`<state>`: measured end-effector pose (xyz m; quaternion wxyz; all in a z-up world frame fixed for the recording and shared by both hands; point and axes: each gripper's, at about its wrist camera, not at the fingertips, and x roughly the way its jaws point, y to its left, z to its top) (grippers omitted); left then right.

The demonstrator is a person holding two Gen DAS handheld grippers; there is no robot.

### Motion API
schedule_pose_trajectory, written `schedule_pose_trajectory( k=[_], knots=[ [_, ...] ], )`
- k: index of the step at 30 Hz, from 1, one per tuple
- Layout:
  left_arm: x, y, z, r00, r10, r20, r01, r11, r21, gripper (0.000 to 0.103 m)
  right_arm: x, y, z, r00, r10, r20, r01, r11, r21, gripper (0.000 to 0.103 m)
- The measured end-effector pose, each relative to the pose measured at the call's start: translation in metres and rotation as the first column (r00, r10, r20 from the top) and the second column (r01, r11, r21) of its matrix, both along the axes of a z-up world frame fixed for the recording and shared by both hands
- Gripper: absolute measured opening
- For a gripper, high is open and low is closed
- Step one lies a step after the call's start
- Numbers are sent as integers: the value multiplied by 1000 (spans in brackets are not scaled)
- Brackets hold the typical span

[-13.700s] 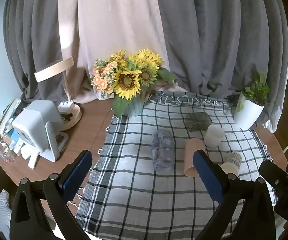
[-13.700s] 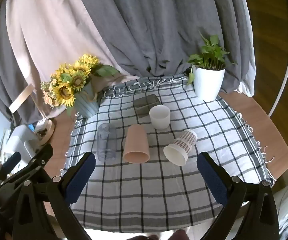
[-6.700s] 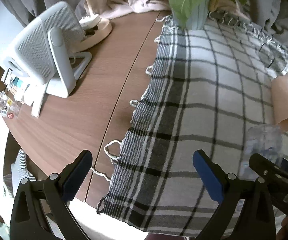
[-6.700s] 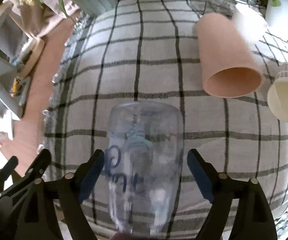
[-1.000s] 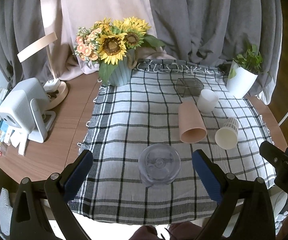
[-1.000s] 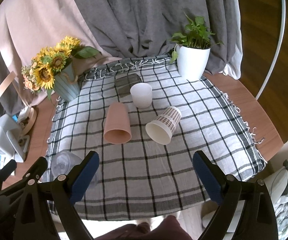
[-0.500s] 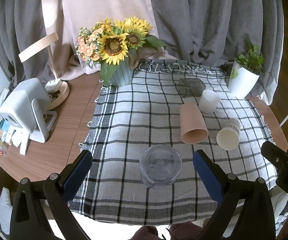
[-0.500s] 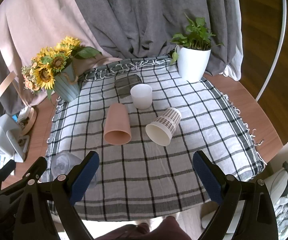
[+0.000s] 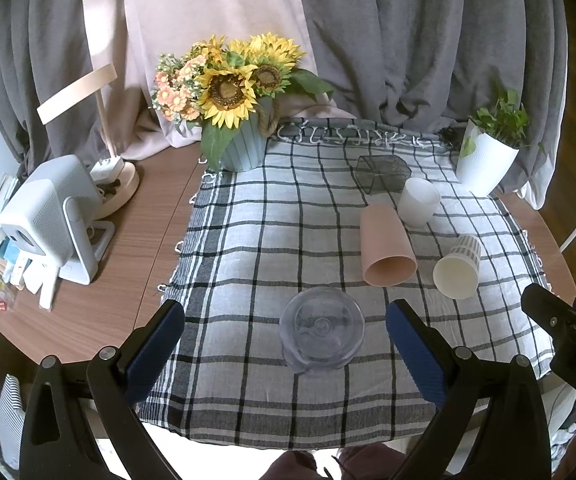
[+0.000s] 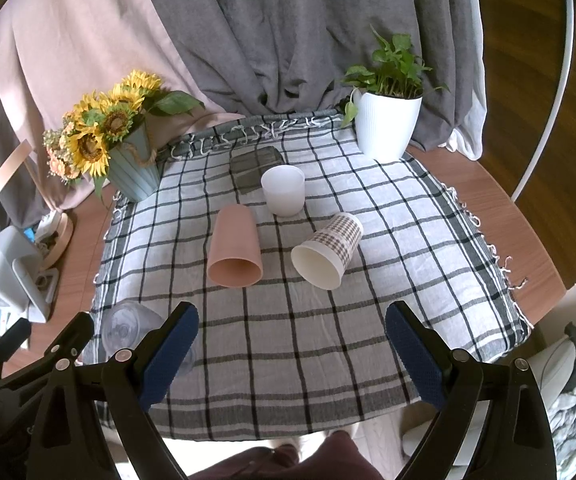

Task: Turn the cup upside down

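Both sets of fingers stand wide apart with nothing between them: the left gripper [image 9: 283,334] and the right gripper [image 10: 292,338] are each held back above the near edge of the checked cloth [image 9: 247,248], touching nothing.

Just ahead of the left fingers, roughly centred between the two blue pads, stands the clear cup [image 9: 322,330], base up and mouth down on the cloth. In the right wrist view the same cup sits off to the left of the right fingers, partly hidden behind the left one. As it stands, it looks already turned over.

Farther out from the fingers lie the pink cup [image 10: 235,246] and the patterned paper cup [image 10: 328,250], both on their sides with mouths toward the camera. Beyond them a white cup [image 10: 283,189] stands upright, with a dark wire basket [image 10: 255,168] behind it. At the far corners of the cloth are the sunflower vase [image 9: 241,150] and the potted plant [image 10: 386,124]. A white fan [image 9: 53,216] stands on the bare wooden counter [image 9: 127,272], far left of the fingers.

The risks, as I judge them: the clear cup sits close to the near edge, so a careless sweep of either gripper could knock it off; the loose cloth could bunch and tip it; the lying cups could roll if nudged.
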<state>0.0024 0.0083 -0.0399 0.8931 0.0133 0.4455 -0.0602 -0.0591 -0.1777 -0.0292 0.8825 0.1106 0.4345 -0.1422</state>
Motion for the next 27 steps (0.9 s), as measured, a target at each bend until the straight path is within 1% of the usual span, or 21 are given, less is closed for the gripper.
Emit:
schedule_pose_trajectory(
  k=[27],
  knots=[
    [-1,0,-3,1000,-6,-5,6,1000,5,103,1,0,-1,1000,4,-3,-4,1000,-2,95]
  ],
)
